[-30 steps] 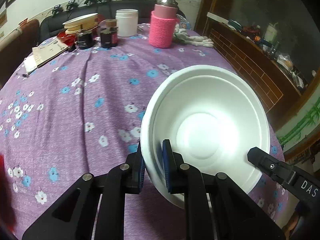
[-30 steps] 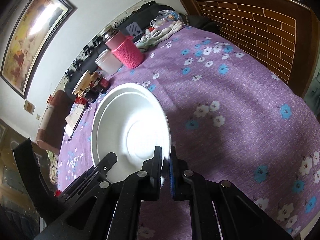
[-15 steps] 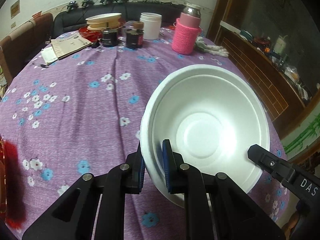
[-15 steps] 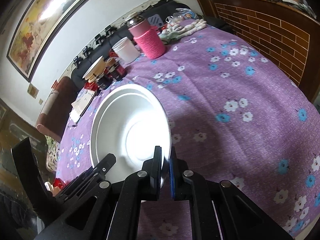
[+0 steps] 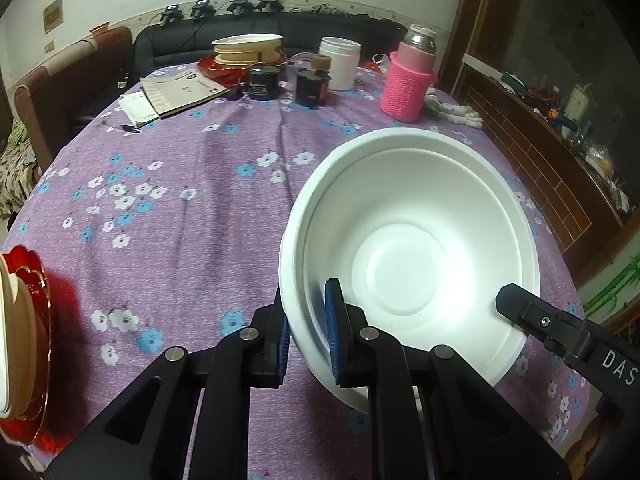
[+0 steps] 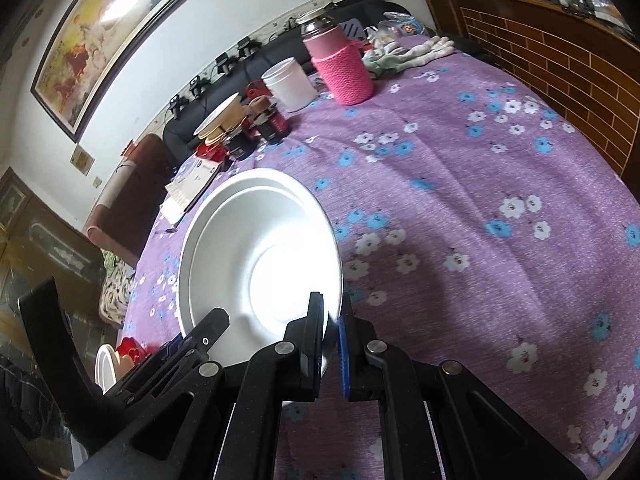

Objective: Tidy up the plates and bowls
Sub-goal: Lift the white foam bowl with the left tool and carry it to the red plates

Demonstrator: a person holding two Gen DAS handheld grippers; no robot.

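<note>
The left gripper [image 5: 306,326] is clamped on the near-left rim of a white foam bowl [image 5: 408,256], one blue-padded finger outside the wall and the other inside it. The right gripper [image 6: 330,344] pinches the same bowl [image 6: 256,252] at the opposite side of its rim, its fingers drawn almost together with only the thin wall between them. In the left wrist view the right gripper's black finger [image 5: 560,328] reaches in over the bowl's right edge.

The bowl is held over the near-right part of the table; whether its base touches the cloth cannot be told from either view. Its mouth faces up and tips toward the cameras, showing the round flat bottom. Being circular, it has no long axis.

The purple flowered tablecloth [image 5: 180,200] lies bare across the whole middle of the table, to the left of the bowl and beyond it. At the near-left edge sits a red plate [image 5: 40,300] with pale dishes stacked on it. Along the far edge stand a stack of tan and white plates [image 5: 248,50], two dark jars [image 5: 288,86], a white tub [image 5: 340,62], a flask in a pink knitted sleeve [image 5: 408,80], white gloves [image 5: 452,110] and an open booklet [image 5: 176,92]. A brick-faced counter [image 6: 560,52] runs close along the table's right side.
</note>
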